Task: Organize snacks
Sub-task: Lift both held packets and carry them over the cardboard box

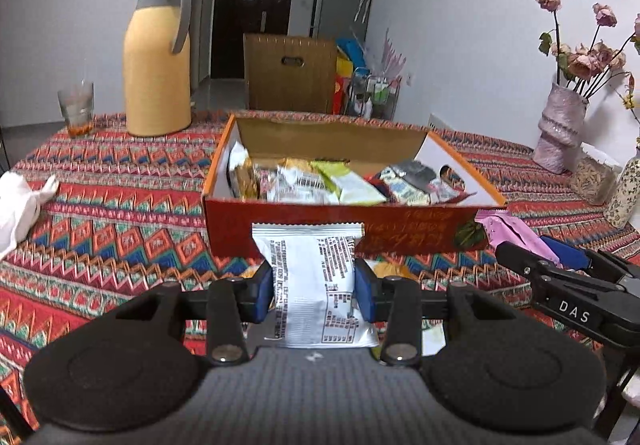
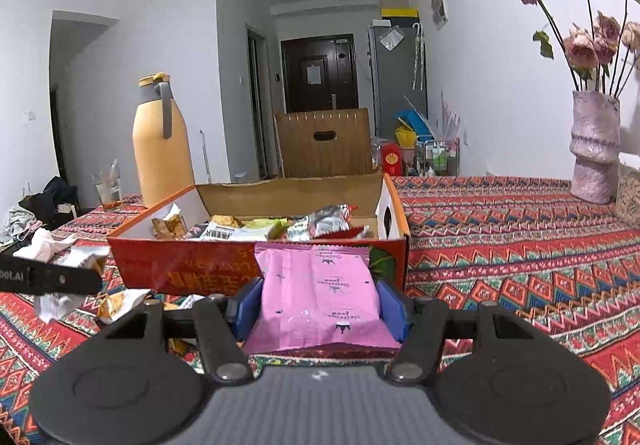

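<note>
An open red cardboard box [image 1: 288, 219] with several snack packets inside sits on the patterned tablecloth; it also shows in the right wrist view [image 2: 188, 265]. My left gripper [image 1: 314, 287] is shut on a white snack packet [image 1: 316, 285], held just in front of the box's near wall. My right gripper [image 2: 320, 309] is shut on a pink snack packet [image 2: 320, 297], also just in front of the box near its right corner. The right gripper [image 1: 568, 277] and the pink packet [image 1: 516, 233] show at the right of the left wrist view. The left gripper's finger [image 2: 52, 279] shows at the left of the right wrist view.
A yellow thermos jug [image 1: 158, 61] and a glass [image 1: 77, 107] stand behind the box on the left. A pink vase of dried roses [image 2: 594, 149] stands at the right. Loose snack packets [image 2: 116, 303] and crumpled white tissue [image 1: 20, 205] lie on the cloth at the left.
</note>
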`<state>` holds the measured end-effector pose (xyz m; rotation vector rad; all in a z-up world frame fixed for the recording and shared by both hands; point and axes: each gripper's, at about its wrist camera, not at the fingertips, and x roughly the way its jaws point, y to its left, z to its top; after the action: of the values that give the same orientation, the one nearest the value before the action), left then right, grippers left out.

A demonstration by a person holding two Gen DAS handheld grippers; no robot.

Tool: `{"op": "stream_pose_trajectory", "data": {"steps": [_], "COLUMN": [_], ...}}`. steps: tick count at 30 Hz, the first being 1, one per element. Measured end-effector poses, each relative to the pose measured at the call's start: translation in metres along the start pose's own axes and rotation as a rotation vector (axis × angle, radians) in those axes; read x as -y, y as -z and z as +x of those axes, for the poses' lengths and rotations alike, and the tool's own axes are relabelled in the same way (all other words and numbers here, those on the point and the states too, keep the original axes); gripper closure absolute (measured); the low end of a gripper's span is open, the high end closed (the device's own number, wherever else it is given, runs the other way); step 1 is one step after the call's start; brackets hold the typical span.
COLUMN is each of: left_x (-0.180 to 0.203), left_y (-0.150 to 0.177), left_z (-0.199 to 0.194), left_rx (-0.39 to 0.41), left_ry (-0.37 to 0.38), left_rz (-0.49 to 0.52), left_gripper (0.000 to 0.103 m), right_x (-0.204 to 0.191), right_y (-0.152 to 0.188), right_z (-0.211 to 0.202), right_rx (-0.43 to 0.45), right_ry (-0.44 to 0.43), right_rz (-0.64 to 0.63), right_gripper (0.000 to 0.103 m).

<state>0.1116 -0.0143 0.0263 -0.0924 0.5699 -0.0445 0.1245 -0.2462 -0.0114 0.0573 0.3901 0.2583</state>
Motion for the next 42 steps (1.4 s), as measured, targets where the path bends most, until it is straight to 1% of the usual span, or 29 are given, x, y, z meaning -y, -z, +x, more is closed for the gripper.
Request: {"op": "stream_pose_trajectory", "data": {"steps": [6, 14, 21, 28, 36, 39, 42], "left_x": [0.002, 0.007, 0.010, 0.006, 0.006, 0.003, -0.002], "left_y": [-0.017, -0.041, -0.062, -0.080, -0.103, -0.102, -0.092], "left_z": [0.001, 0.009, 0.021, 0.041, 0.070, 0.083, 0.095], "left_rx": [0.037, 0.082, 0.119, 0.128, 0.175, 0.182, 0.183], "left_ry": [0.005, 0.000, -0.023, -0.043, -0.079, -0.094, -0.107], "left_rz": [0.017, 0.037, 0.040, 0.015, 0.006, -0.005, -0.007], "left_gripper": [0.062, 0.062, 0.062, 0.062, 0.062, 0.062, 0.062], "right_x": [-0.006, -0.012, -0.019, -0.024, -0.020, -0.018, -0.014], "right_y": [-0.018, -0.042, -0.059, -0.080, -0.095, -0.099, -0.092], "right_z": [-0.003, 0.006, 0.023, 0.044, 0.074, 0.087, 0.094], "right_rx": [0.035, 0.068, 0.092, 0.114, 0.127, 0.131, 0.135], "right_ry": [0.006, 0.010, 0.009, 0.012, 0.033, 0.046, 0.052], "right_rz": [-0.024, -0.055, -0.075, -0.088, -0.062, -0.048, -0.044], "right_gripper": [0.042, 0.042, 0.042, 0.042, 0.042, 0.042, 0.042]}}
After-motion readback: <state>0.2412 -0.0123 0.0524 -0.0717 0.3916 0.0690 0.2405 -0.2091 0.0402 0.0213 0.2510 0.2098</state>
